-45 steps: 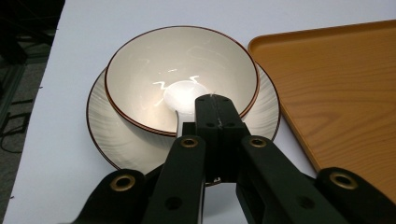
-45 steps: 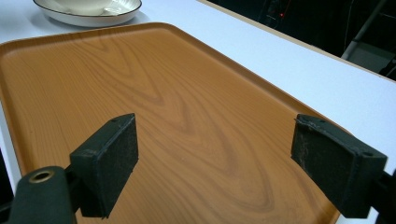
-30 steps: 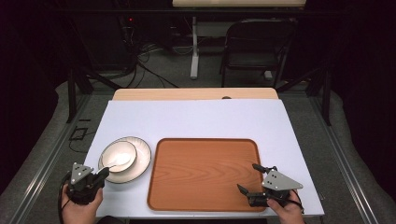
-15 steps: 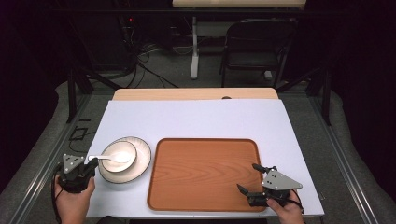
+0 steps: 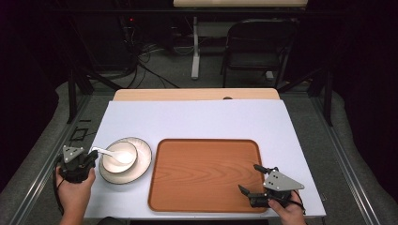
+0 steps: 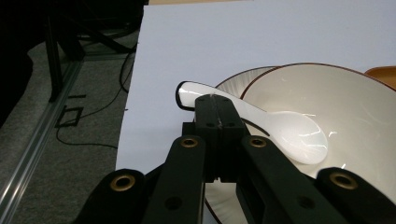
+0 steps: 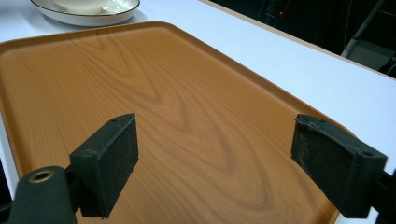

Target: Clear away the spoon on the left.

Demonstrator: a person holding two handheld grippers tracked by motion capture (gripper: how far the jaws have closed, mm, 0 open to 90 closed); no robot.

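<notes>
At the far left, the left gripper [image 5: 89,158] sits in the person's left hand [image 5: 72,190] just off the table's left edge, its jaws pressed together on the handle of a white spoon [image 5: 112,153]. In the left gripper view the closed jaws pinch the handle near its end, and the spoon [image 6: 261,126] runs ahead and to the right of them, its scoop lying inside the bowl [image 6: 355,112]. The bowl [image 5: 120,157] stands on a plate [image 5: 141,164] with a dark rim, directly in front of this gripper's jaws on the white table [image 5: 197,122].

To the right of the plate, just beside it, lies a wooden tray [image 5: 202,173], bare on its surface.

At the tray's near right corner, the right gripper [image 5: 251,180] rests in the person's right hand [image 5: 286,213], its jaws spread wide with nothing between them. In the right gripper view the two black pads [image 7: 105,163] hang over the tray [image 7: 187,116], one at each side, and the wood grain shows in the gap. Far ahead of these jaws and off to their left, the plate [image 7: 84,16] sits past the tray's far edge.
</notes>
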